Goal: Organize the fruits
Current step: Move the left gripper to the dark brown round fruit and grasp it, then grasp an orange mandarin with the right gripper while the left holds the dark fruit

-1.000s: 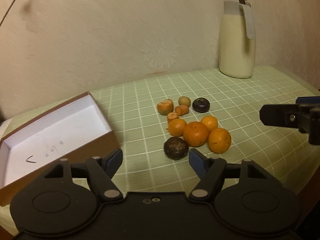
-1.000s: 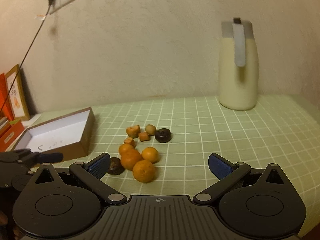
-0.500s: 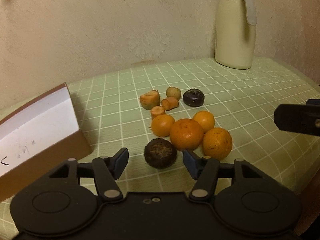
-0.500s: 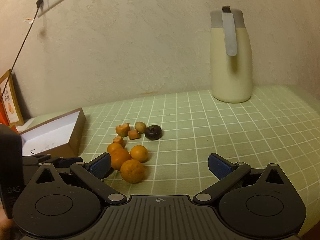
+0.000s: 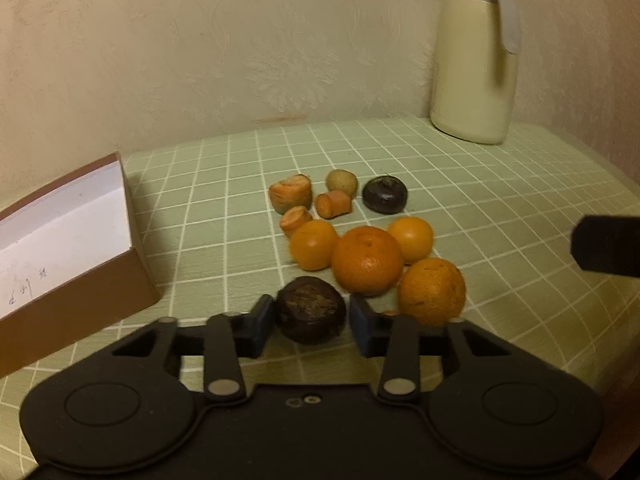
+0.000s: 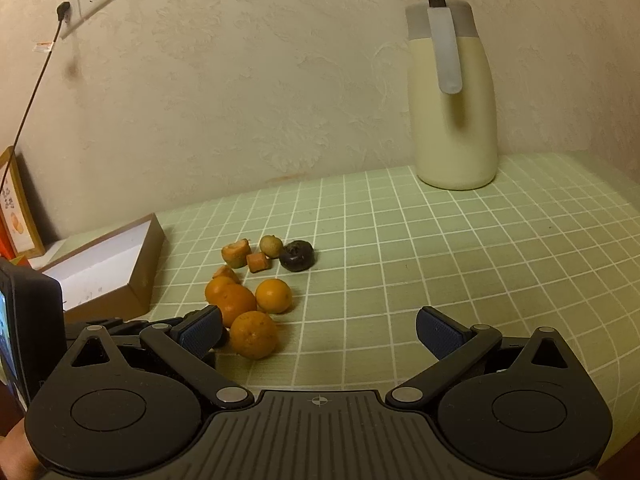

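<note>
A dark brown round fruit (image 5: 311,309) sits on the green checked tablecloth between the fingers of my left gripper (image 5: 312,322), whose jaws touch or nearly touch its sides. Behind it lie several oranges (image 5: 367,266), small orange fruit pieces (image 5: 291,194), a small green fruit (image 5: 341,181) and a second dark fruit (image 5: 385,195). The open brown box (image 5: 72,240) with a white inside stands to the left. My right gripper (image 6: 320,334) is open and empty, hovering right of the pile (image 6: 253,334).
A cream thermos jug (image 6: 452,92) stands at the back right by the wall. A wall socket with a cable (image 6: 66,10) and a picture frame (image 6: 16,208) are at the left. The table edge drops off at the right.
My left gripper has moved forward and its jaws have closed in around the near dark fruit. The right gripper shifted slightly; the left gripper's body now shows at its left.
</note>
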Available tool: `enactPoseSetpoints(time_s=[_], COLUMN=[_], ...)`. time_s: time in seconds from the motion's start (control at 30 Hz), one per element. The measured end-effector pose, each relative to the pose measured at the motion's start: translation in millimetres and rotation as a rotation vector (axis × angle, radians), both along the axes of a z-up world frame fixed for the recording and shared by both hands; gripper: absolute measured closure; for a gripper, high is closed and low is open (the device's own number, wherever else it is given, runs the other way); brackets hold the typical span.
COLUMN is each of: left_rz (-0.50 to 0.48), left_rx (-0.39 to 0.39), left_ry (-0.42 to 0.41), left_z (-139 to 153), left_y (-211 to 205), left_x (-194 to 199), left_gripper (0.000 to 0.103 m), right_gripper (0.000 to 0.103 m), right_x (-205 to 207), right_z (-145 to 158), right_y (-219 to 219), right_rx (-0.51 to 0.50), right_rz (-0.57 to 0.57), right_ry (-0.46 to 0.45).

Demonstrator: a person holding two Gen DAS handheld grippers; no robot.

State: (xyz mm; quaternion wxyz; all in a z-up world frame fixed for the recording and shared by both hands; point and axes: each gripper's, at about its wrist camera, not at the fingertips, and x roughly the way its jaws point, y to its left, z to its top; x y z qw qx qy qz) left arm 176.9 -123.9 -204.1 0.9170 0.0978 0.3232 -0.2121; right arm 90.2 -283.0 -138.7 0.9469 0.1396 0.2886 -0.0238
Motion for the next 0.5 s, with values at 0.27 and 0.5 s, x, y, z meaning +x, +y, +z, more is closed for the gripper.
enactPoseSetpoints(time_s=[0.27,0.5], left_rz=[0.066,0.126], left_rx=[-0.006,0.002], left_ry=[-0.006,-0.003], left_z=[0.9,4.0], left_y=[11.4,32.8], left_x=[-3.8,-4.3], left_gripper=[0.075,0.075], right_gripper=[0.000,0.011], right_x=[4.1,14.9], right_z=[-3.2,-11.6], right_y=[7.1,22.7], right_rx=[-0.018,-0.020], right_rz=[0.016,0.048], right_ry=[0.018,0.043])
